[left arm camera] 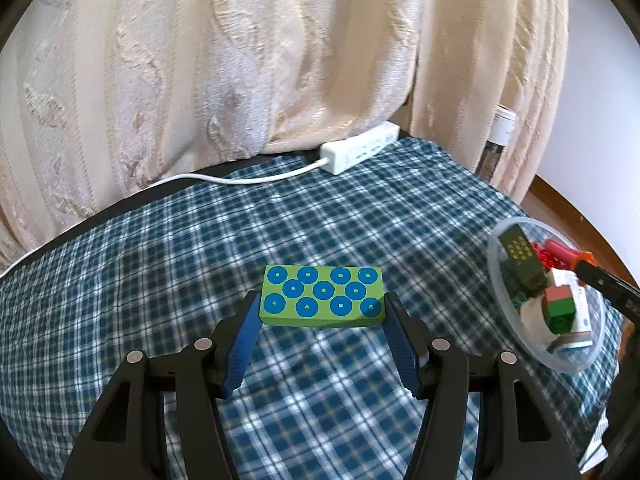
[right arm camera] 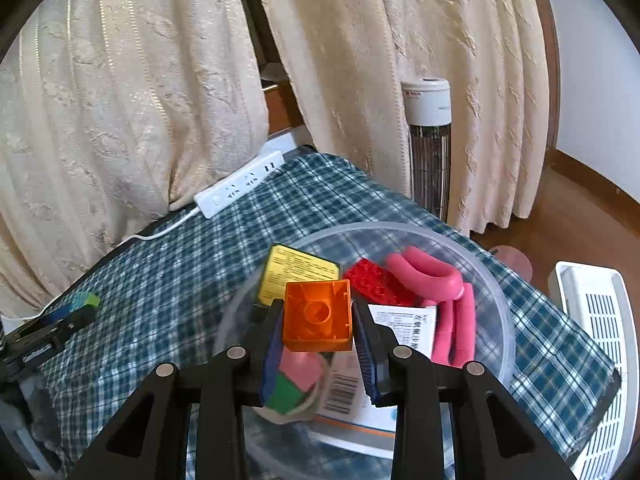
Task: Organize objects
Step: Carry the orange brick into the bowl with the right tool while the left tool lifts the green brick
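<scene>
Right gripper [right arm camera: 318, 322]: clamped on orange brick [right arm camera: 318, 316], held directly above clear bowl [right arm camera: 494, 280], which holds pink and red toys and cards. Left gripper [left arm camera: 322, 312]: clamped on green block [left arm camera: 322, 296], raised over plaid desk [left arm camera: 160, 264], well left of the bowl. Step judged: depositing; next calls for releasing the brick into the bowl, then carrying the block rightward.

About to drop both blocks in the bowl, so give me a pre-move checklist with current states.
1. Right gripper holds orange brick: ok.
2. Orange brick over bowl: ok.
3. Left gripper holds green block: ok.
4. Green block over bowl: not ok, it is off to the bowl's left.
5. Room left in bowl: cannot tell, already crowded.
6. Power strip out of the way: ok, at far edge.
</scene>
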Motion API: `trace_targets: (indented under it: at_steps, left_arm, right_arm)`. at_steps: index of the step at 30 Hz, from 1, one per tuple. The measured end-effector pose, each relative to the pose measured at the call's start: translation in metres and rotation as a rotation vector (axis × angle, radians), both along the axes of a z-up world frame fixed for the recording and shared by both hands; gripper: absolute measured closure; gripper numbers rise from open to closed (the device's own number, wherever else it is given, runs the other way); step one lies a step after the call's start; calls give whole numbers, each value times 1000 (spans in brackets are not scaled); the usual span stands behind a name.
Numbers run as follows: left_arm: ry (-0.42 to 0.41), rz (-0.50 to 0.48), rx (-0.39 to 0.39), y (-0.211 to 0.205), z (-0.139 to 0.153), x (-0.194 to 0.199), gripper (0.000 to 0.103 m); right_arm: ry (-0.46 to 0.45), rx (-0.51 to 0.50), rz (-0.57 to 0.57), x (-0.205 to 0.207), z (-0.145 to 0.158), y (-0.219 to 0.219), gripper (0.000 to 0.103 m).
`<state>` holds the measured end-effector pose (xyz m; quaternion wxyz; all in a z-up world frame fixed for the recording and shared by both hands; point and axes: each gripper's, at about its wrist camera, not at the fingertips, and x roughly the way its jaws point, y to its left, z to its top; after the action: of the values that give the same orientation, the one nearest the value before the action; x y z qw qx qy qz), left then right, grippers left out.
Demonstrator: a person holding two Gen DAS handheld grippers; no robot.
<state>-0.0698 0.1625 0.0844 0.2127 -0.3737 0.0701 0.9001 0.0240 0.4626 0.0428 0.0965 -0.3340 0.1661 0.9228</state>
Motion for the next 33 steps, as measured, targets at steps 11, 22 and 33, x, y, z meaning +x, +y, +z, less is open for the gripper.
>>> trace_targets:
  at_steps: [11, 22, 33]
  left_arm:
    - [10, -69, -4, 28, 8, 24, 42]
    - [0, -122, -23, 57, 7, 40, 42]
    - [1, -190, -42, 91, 6, 57, 42]
  right_arm:
    - [-17, -25, 3, -6, -14, 16, 68]
    - [-27, -71, 32, -21, -22, 29, 68]
    - [17, -105, 15, -5, -17, 48, 60]
